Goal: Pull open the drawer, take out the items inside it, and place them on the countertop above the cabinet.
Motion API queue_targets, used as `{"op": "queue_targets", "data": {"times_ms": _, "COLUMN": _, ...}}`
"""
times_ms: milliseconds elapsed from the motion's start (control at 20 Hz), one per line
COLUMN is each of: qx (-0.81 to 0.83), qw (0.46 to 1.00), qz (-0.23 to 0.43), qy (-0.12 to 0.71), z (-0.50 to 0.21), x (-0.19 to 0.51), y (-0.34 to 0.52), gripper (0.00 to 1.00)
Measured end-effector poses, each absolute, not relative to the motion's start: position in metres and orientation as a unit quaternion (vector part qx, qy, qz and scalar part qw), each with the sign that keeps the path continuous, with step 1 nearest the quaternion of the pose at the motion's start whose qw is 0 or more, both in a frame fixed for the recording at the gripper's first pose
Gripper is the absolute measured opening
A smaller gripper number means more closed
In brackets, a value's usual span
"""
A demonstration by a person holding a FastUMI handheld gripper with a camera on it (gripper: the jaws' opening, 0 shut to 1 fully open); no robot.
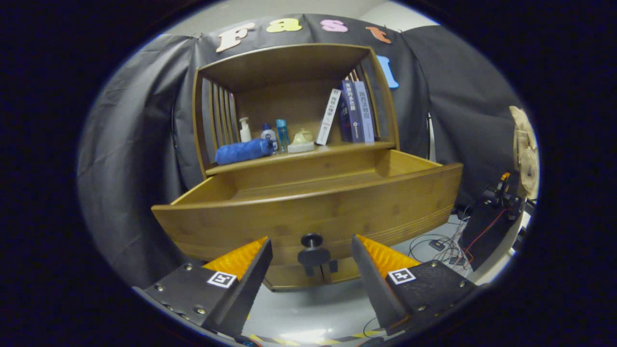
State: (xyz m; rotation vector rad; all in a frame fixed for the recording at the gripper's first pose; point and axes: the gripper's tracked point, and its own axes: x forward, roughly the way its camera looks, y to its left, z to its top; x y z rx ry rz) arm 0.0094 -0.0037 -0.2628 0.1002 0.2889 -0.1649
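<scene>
The drawer [308,212] stands pulled open, its visible floor bare. The gripper [311,255], fingers spread, flanks the knob [312,250] untouched. A blue bundle [242,151] lies on the counter [337,150].

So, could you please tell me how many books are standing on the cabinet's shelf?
3 books: a white one leaning left, then two dark ones upright beside it, against the shelf's right wall. More may hide behind them.

I see three books [351,115] upright at shelf's right end, one leaning. Cables [446,246] lie on floor right of cabinet, beside dark stand [489,221]. Beige fabric thing [525,149] hangs above it.
</scene>
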Motion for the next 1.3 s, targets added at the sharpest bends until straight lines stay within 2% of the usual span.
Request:
{"op": "queue_targets", "data": {"times_ms": 750, "qx": 0.028, "qw": 0.991, "qz": -0.062, "qy": 0.114, "z": -0.269, "x": 0.066, "y": 0.011, "gripper": 0.98}}
{"op": "queue_targets", "data": {"times_ms": 1300, "qx": 0.025, "qw": 0.993, "qz": -0.061, "qy": 0.099, "z": -0.264, "x": 0.167, "y": 0.005, "gripper": 0.99}}
